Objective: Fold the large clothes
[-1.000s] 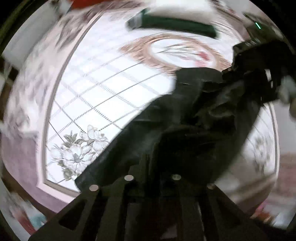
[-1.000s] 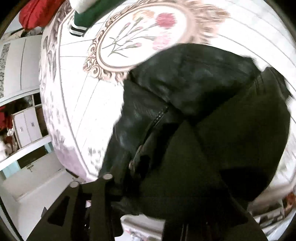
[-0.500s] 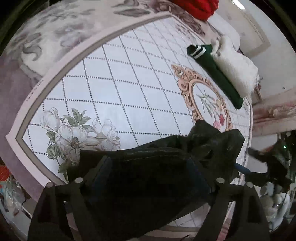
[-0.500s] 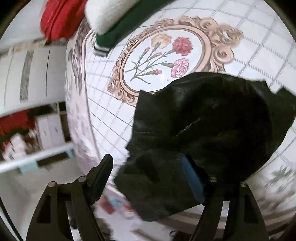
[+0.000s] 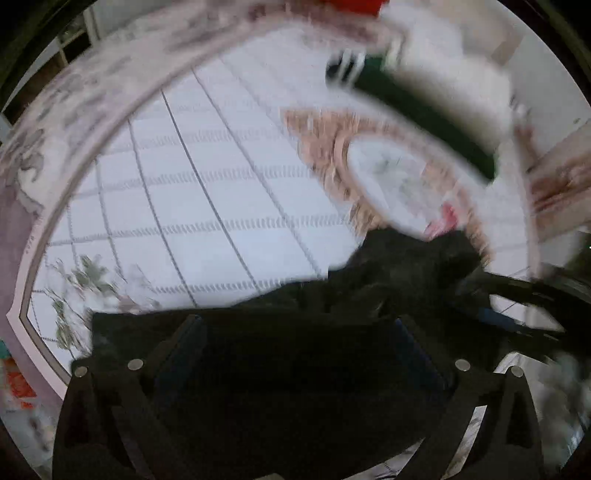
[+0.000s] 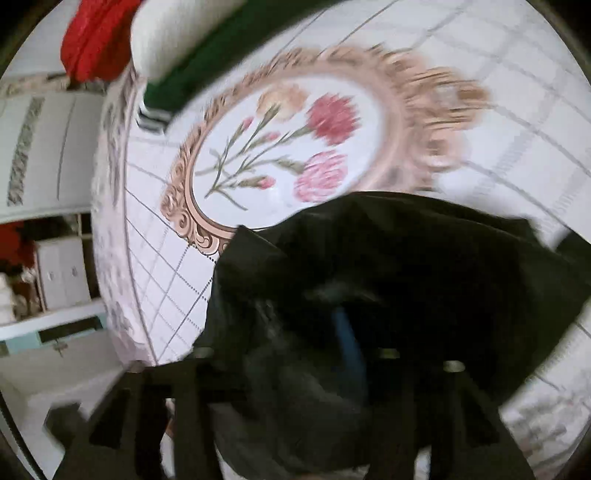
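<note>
- Folding partway: black jacket (image 6: 424, 280) bunched at near edge of the bed (image 5: 221, 206), not flat or squared yet.
- Left tongs (image 5: 295, 347) spread wide over it; right tongs (image 6: 291, 365) blurred, can't tell.
- Green garment (image 5: 424, 110) lies folded at far side.

A black, slightly shiny garment (image 6: 424, 266) of smooth, leather-like material lies crumpled in a loose heap on the tiled-pattern floral bedspread (image 5: 229, 206), its far edge overlapping the ornate oval flower medallion (image 6: 288, 147).

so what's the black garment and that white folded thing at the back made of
Black garment: probably leather or faux leather, going by its dull sheen and stiff creases. White folded item: looks like fluffy fleece or plush, matte, though blur leaves it uncertain.
</note>
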`<state>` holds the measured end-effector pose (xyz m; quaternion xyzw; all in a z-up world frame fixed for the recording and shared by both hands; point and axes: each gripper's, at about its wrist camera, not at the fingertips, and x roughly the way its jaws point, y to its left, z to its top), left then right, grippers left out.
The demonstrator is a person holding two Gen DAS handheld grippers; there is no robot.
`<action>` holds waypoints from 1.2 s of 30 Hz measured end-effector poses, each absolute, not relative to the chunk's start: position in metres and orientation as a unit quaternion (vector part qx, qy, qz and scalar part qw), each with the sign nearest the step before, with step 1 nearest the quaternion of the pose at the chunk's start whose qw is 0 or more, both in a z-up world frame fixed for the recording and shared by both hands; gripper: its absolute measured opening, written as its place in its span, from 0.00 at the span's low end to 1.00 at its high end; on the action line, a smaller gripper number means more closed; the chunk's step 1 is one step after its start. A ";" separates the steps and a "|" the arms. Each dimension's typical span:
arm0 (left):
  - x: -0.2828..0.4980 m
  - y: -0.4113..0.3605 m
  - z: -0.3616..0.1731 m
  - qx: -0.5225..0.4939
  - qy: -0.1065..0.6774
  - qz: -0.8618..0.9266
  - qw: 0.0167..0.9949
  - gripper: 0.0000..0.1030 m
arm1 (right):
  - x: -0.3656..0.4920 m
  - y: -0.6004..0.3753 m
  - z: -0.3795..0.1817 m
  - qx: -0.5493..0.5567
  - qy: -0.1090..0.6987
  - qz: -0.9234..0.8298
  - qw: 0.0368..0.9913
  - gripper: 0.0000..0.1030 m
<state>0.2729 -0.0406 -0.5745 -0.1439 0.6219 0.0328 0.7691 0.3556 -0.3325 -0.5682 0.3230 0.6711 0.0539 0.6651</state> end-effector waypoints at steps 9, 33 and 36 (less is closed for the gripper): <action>0.291 -0.020 -0.635 -0.214 0.632 0.047 0.743 1.00 | 0.334 -0.330 -0.586 0.213 0.694 0.050 0.686 0.55; 0.308 -0.023 -0.630 -0.165 0.637 0.029 0.752 1.00 | 0.264 -0.463 -0.658 0.547 0.513 0.032 0.661 0.14; 0.325 -0.032 -0.631 -0.150 0.639 -0.003 0.754 1.00 | 0.246 -0.470 -0.630 0.572 0.486 0.042 0.660 0.11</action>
